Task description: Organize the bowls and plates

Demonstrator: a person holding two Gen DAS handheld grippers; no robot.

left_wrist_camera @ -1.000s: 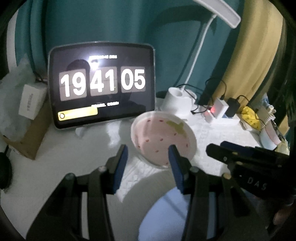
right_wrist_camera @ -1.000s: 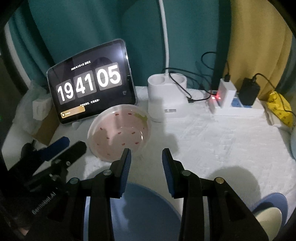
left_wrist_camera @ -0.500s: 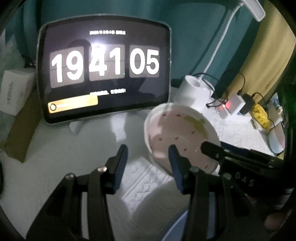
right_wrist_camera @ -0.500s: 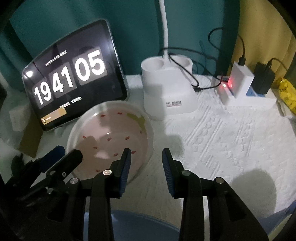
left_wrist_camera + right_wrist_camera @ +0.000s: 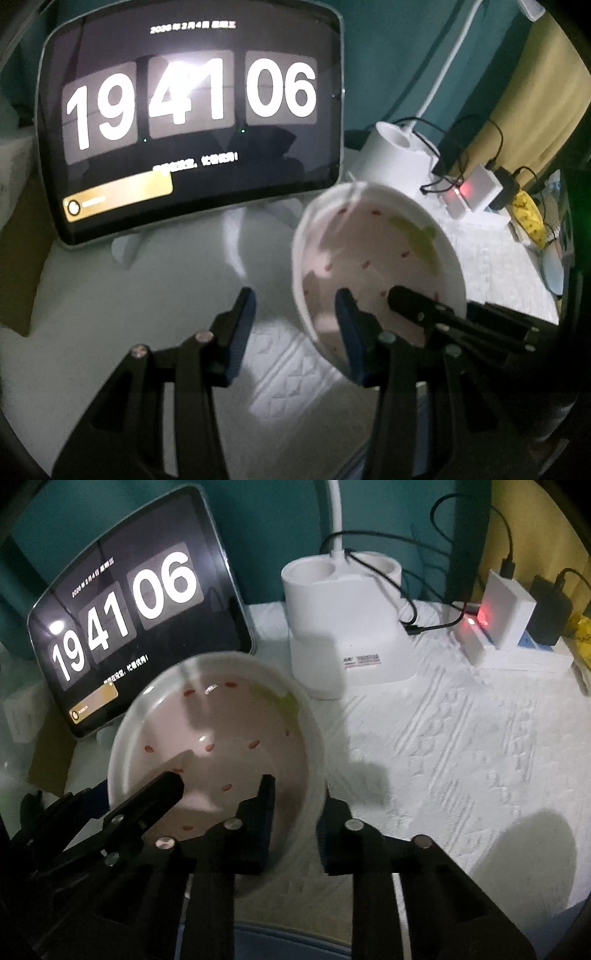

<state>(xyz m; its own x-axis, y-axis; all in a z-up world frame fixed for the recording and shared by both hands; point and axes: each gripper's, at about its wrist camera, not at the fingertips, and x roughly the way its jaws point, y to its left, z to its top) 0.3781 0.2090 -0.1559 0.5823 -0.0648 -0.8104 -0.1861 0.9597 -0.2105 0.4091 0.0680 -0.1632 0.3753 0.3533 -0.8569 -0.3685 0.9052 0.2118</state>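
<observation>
A white bowl [image 5: 373,258] [image 5: 221,746], pink inside with red specks and a green mark, sits on the white cloth in front of the tablet. My left gripper [image 5: 295,325] straddles its left rim, one finger outside and one inside. Its jaws are closing, with a gap still showing beside the rim. My right gripper [image 5: 295,812] straddles the right rim. Its jaws are closing too, and the pads sit against the bowl's wall. Each view shows the other gripper's finger inside the bowl. A blue plate [image 5: 295,938] lies just below the bowl, mostly hidden by the grippers.
A tablet [image 5: 192,122] showing a clock stands right behind the bowl. To its right are a white lamp base [image 5: 343,627] and a power strip with chargers and cables [image 5: 509,616]. A yellow packet [image 5: 528,218] and a bluish dish [image 5: 552,269] lie far right.
Both grippers came forward and down onto the bowl. The right jaws narrowed around its right rim. The left fingers now straddle the left rim. The clock went from 05 to 06.
</observation>
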